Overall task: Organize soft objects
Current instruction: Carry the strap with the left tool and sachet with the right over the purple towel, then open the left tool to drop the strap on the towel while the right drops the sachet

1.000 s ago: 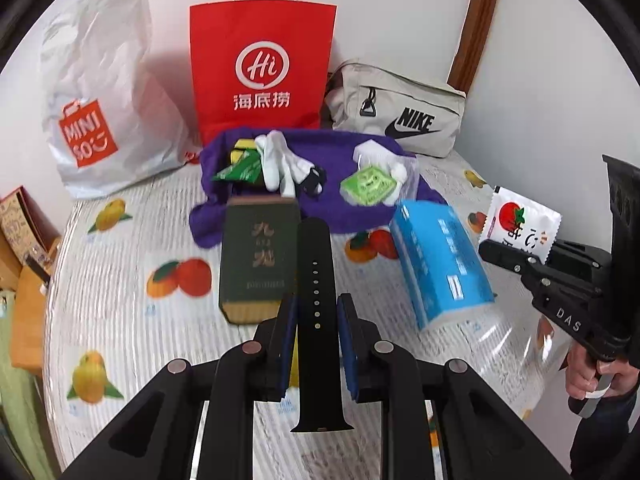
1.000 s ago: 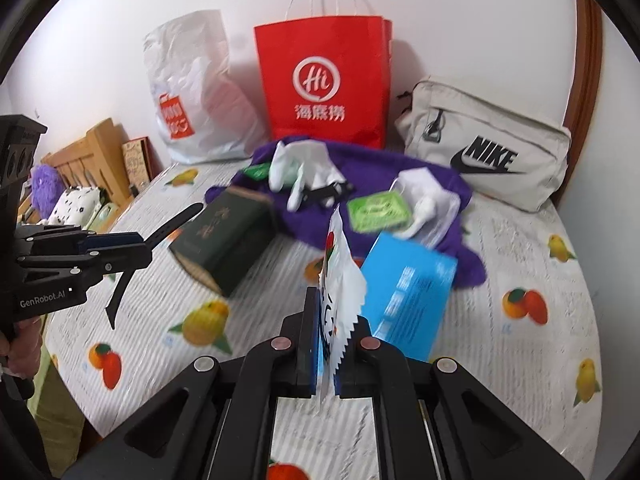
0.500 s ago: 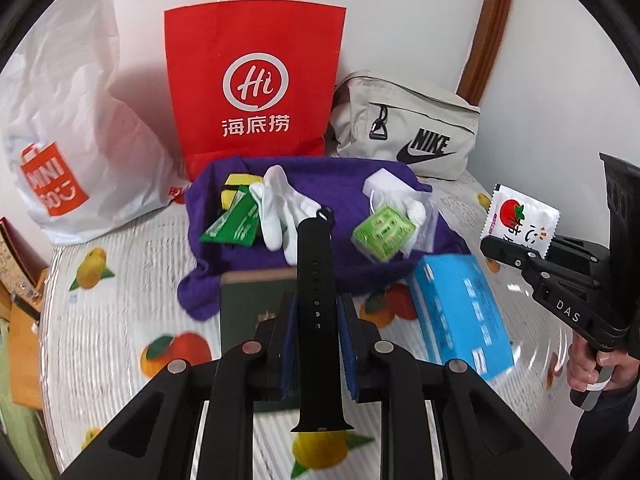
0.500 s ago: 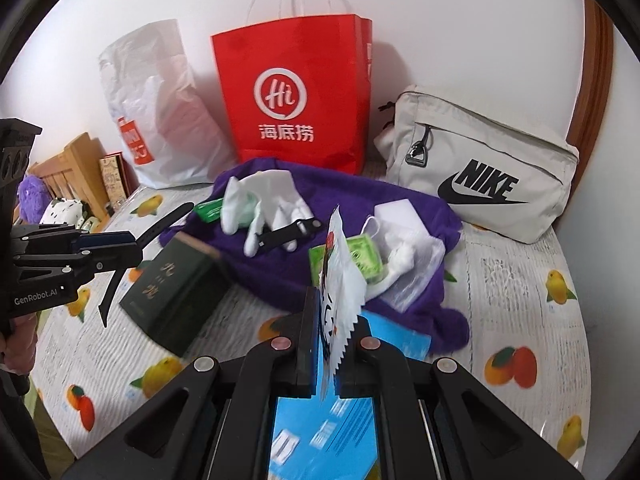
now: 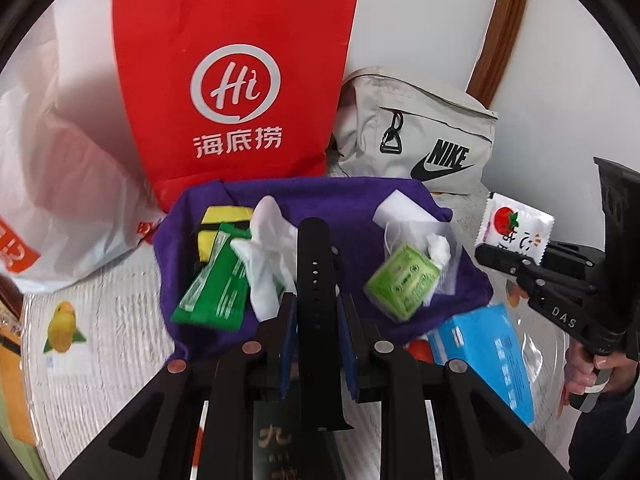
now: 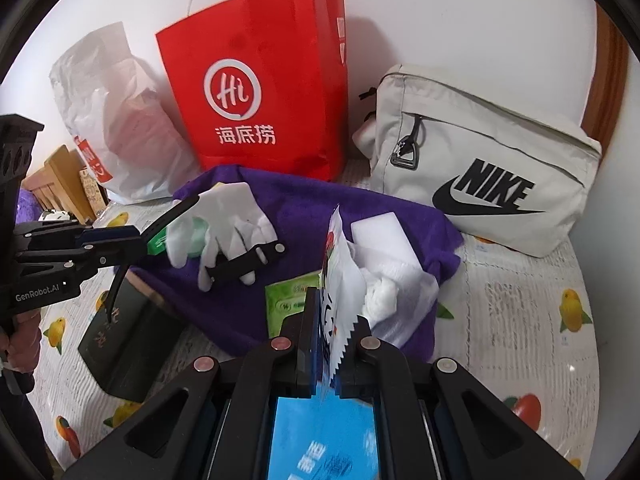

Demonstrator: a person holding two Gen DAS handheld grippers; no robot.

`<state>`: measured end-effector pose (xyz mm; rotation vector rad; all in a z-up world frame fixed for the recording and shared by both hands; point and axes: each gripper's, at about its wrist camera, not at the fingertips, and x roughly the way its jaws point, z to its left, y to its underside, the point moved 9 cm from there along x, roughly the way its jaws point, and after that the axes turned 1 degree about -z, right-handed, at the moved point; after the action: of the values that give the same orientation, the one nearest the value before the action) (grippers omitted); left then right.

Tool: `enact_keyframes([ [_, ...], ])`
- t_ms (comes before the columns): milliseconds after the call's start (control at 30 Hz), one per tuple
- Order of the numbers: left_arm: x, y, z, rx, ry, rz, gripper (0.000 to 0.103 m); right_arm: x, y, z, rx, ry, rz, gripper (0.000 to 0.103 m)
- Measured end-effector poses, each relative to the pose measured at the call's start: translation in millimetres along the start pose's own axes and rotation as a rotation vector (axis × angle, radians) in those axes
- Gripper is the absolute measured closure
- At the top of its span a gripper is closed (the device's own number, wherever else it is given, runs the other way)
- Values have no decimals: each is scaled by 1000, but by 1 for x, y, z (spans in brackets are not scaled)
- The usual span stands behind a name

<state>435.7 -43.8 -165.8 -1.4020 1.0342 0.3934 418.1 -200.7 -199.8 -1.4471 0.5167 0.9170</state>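
My left gripper (image 5: 316,312) is shut on a black watch strap (image 5: 314,264) and holds it over the near edge of the purple cloth (image 5: 344,196). My right gripper (image 6: 334,326) is shut on a white tomato-print sachet (image 6: 340,264), above the cloth's near right part (image 6: 304,216). On the cloth lie white gloves (image 5: 268,248), a green sachet (image 5: 218,288), a green wipes pack (image 5: 404,280), a white sponge (image 6: 380,236) and a second black strap (image 6: 244,260). Each gripper shows in the other's view: the right (image 5: 516,256), the left (image 6: 120,240).
A red paper bag (image 5: 236,92), a white Miniso bag (image 5: 60,200) and a beige Nike pouch (image 6: 480,168) stand behind the cloth against the wall. A dark green box (image 6: 128,344) and a blue tissue pack (image 5: 488,352) lie on the fruit-print table cover (image 6: 520,320).
Both grippers have moved forward toward the purple cloth, each keeping its hold. The green box and the blue pack now lie under and beside the fingers.
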Motion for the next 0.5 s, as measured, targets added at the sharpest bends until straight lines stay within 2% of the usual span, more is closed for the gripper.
enact_keyframes([
  [500,60,-30,13,-11,16,64,83,62,-13,-12,-21,12,108,97],
])
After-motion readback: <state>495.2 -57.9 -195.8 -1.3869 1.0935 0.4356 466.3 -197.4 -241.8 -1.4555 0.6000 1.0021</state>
